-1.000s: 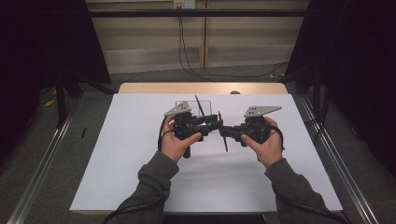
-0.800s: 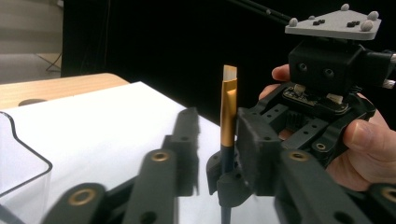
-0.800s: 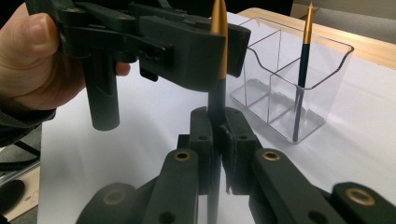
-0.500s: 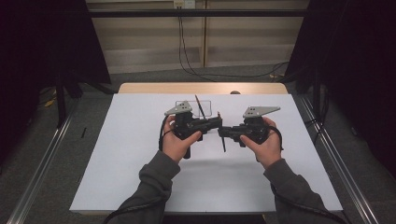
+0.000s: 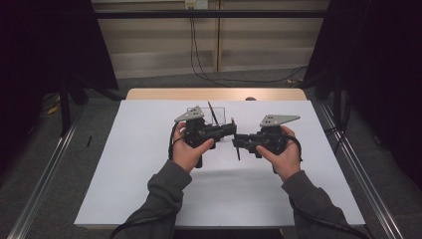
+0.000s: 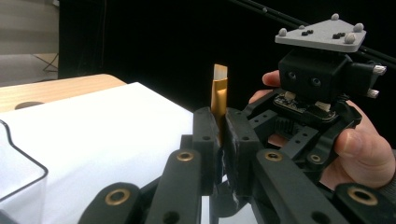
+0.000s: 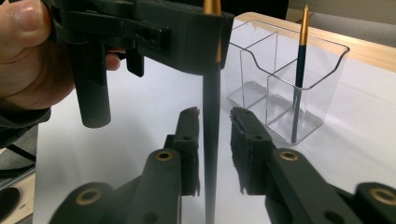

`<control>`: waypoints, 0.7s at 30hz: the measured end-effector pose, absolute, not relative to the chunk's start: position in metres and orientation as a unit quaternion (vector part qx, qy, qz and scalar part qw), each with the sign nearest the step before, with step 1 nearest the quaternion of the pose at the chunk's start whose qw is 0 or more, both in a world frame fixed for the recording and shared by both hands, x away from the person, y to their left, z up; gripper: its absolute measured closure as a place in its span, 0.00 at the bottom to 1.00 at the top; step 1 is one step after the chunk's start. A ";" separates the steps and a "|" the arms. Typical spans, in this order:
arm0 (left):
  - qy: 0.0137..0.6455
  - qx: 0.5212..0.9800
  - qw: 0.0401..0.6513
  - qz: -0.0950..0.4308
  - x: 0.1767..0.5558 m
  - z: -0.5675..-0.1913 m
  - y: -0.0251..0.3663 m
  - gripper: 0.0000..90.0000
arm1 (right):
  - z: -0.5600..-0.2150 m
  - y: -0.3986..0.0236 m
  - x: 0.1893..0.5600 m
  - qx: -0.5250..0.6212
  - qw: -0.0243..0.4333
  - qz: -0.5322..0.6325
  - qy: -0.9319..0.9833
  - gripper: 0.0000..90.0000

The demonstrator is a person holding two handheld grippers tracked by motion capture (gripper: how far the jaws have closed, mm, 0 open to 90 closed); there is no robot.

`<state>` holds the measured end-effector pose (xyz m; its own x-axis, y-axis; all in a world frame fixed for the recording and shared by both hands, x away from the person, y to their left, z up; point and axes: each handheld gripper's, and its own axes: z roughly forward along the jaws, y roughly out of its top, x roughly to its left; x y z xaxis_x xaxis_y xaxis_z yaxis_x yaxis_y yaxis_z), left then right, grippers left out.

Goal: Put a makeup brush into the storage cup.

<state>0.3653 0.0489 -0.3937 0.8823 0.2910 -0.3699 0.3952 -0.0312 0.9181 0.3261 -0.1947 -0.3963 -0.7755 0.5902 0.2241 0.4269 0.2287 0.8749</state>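
Observation:
A thin dark paintbrush (image 5: 235, 144) with a gold ferrule (image 6: 219, 91) hangs upright between the two grippers above the white table. My left gripper (image 5: 233, 130) (image 6: 221, 123) is shut on the ferrule, and the bristle tip sticks up above its jaws. My right gripper (image 5: 236, 142) (image 7: 212, 121) faces it from the right. Its jaws have just been opening and stand slightly apart around the dark handle (image 7: 211, 140), with a gap showing beside it. A hand holds each gripper.
A clear plastic organizer with compartments (image 7: 308, 93) (image 5: 219, 113) stands on the white sheet (image 5: 124, 164) behind the left gripper, with a second gold-tipped brush (image 7: 301, 56) leaning in it. A wooden table edge (image 5: 159, 93) runs along the far side.
The left gripper's jaws have closed on the brush's ferrule. The right gripper's jaws have parted from the handle. Both hands stayed where they were.

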 end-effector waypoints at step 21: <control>0.241 0.715 0.656 -0.025 0.369 -0.388 0.056 0.93 | -0.398 -0.201 0.323 0.325 0.103 0.527 0.779 0.31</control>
